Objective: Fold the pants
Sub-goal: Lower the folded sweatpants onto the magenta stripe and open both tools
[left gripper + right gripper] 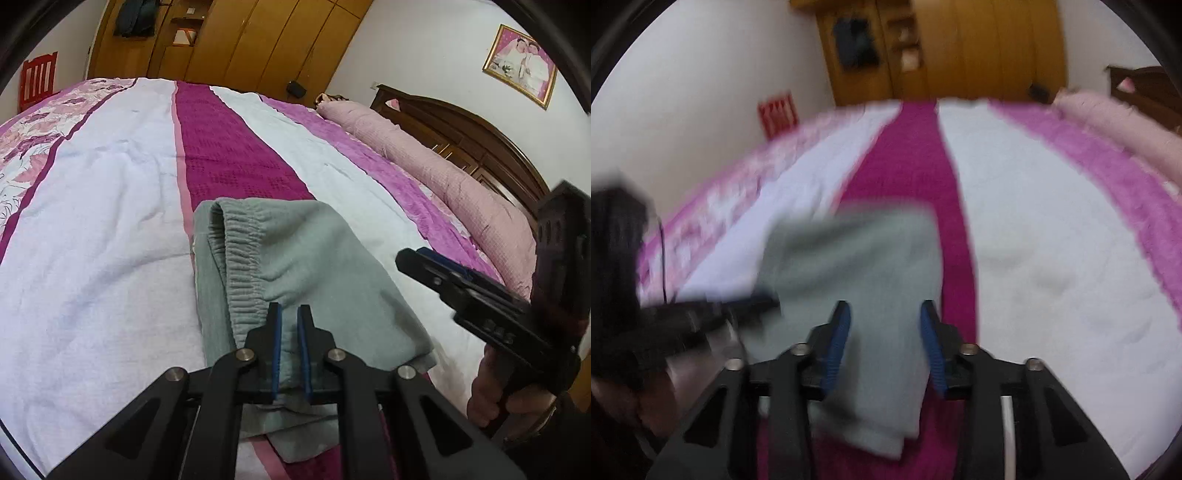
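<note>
Grey pants [295, 266] folded up near-centre on bed [103, 221], left gripper [290, 350] nearly closed over cloth, grip unclear, right gripper [884, 347] partly open, empty; probably just needs smoothing next.

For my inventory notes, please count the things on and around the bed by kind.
Grey pants: 1
Pink rolled quilt: 1
Red chair: 1
Framed picture: 1
Wardrobe: 1
Total: 5
</note>
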`<action>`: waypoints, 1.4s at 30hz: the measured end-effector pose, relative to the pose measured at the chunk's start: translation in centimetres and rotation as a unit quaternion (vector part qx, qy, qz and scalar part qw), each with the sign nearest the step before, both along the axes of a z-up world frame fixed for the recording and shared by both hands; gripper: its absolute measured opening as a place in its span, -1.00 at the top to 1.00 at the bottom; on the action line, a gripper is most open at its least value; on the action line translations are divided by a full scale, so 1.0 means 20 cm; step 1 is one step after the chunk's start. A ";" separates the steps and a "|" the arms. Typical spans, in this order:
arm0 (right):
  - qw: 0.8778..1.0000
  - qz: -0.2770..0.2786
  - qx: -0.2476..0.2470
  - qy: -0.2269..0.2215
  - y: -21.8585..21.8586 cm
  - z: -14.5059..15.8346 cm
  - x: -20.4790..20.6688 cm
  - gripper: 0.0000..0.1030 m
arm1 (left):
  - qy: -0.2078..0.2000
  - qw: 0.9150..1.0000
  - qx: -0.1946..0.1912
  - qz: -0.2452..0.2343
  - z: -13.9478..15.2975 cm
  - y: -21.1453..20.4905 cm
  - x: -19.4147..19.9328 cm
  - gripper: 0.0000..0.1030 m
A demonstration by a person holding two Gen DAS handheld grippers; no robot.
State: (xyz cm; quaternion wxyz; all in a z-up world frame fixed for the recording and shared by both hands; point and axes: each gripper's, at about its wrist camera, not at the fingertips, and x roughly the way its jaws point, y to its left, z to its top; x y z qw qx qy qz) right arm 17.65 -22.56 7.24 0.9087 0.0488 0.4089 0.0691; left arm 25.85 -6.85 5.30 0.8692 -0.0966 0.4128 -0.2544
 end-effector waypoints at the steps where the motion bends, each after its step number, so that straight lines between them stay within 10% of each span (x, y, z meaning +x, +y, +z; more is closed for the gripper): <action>1: 1.000 -0.003 0.001 0.029 -0.01 -0.07 -0.01 0.40 | 0.004 1.000 0.000 -0.002 0.00 0.01 0.00 0.83; 12: 0.991 0.058 -0.100 -0.068 0.13 0.02 -0.20 0.40 | -0.027 0.999 0.039 -0.025 0.05 -0.10 0.22 0.95; 20: 0.997 0.057 -0.044 -0.002 0.11 0.11 -0.18 0.40 | -0.014 0.999 0.029 0.025 0.03 -0.09 0.34 0.95; 25: 0.999 0.002 -0.021 -0.042 0.04 0.36 -0.28 0.40 | -0.039 0.993 0.111 0.030 0.21 -0.11 0.16 0.95; 42: 0.990 -0.004 -0.056 -0.128 0.31 0.75 -0.95 0.33 | -0.083 0.989 0.093 0.084 0.93 0.13 -0.71 0.59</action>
